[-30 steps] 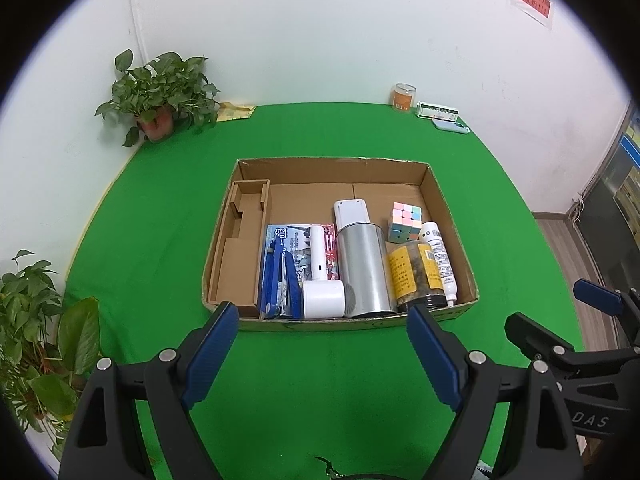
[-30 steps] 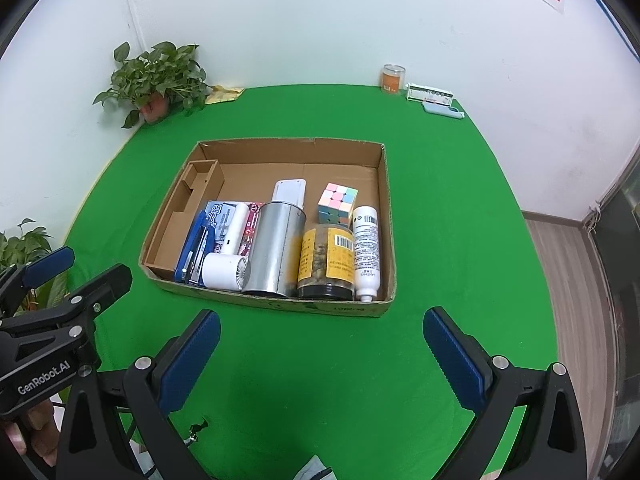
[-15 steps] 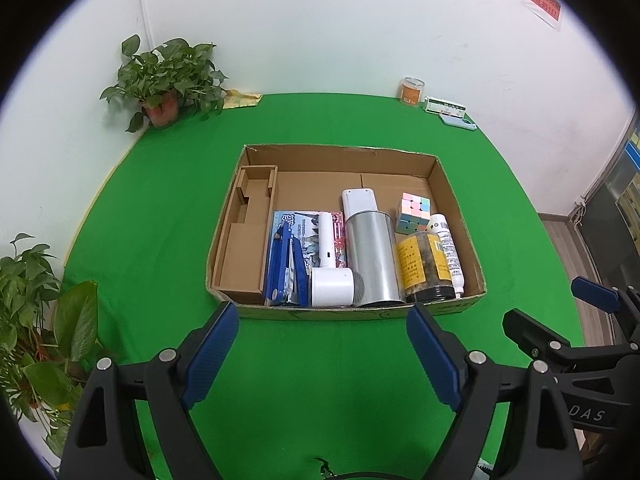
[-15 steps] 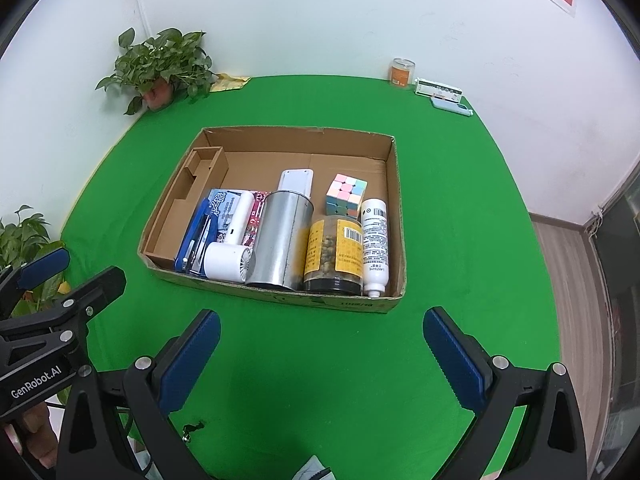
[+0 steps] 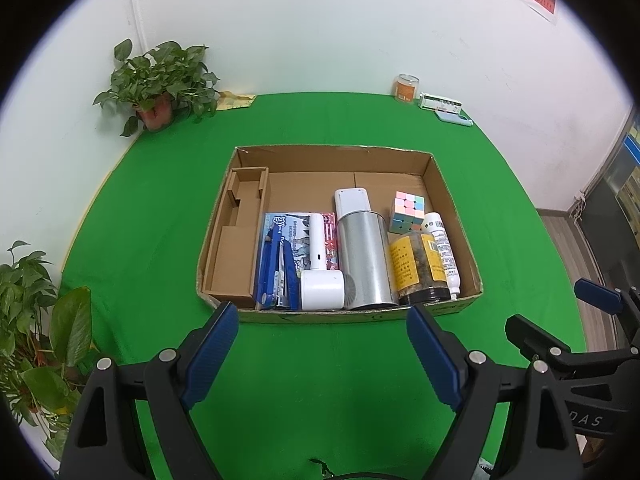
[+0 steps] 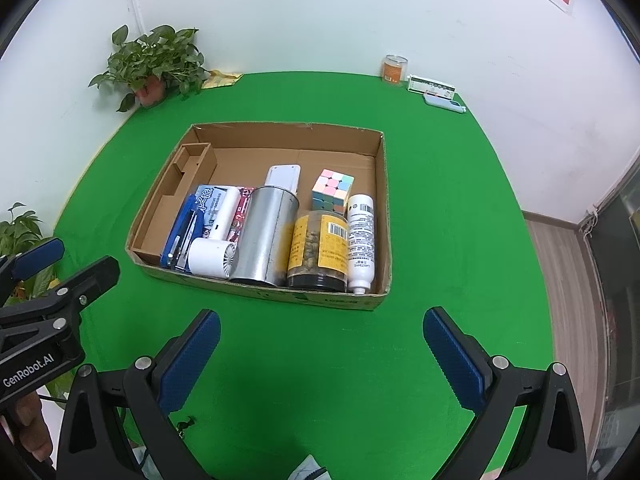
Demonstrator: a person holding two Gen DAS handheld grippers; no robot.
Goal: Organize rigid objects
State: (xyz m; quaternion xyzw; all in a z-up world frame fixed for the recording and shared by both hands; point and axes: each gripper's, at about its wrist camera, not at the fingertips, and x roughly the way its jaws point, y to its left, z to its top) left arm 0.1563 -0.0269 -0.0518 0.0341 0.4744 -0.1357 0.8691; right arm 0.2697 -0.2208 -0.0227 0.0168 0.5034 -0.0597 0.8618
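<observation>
Both tongs level over the green counter (image 5: 320,380), pointing at the box (image 5: 340,314), spread wide and empty. Left tongs (image 5: 322,354) held just short of the box's near wall, tips almost at its edge. Right tongs (image 6: 322,358) set a little farther back, with a bare strip of counter between tips and box. Right tongs also seen at the right edge of the left view, left tongs at the left edge of the right view, a bit of hand (image 6: 28,428) gripping them below.

Inside the box, packed against the near wall, from left of the tongs to right: cardboard insert (image 5: 236,248), blue stapler (image 5: 276,272) on a booklet (image 5: 290,228), white fan (image 5: 322,280), steel can (image 5: 364,260) lying down, jar (image 5: 416,268), white bottle (image 5: 444,252). Beyond the can a white remote (image 5: 351,200); beyond the jar a cube (image 5: 408,212). Far half of the box floor bare.

Open green counter all round the box, widest ahead right of the tongs. Far from the tongs, at the wall: potted plant (image 5: 156,88) ahead left, small jar (image 5: 407,88) and flat boxes (image 5: 442,102) ahead right. More leaves (image 5: 36,320) close on the left, at the counter's edge.
</observation>
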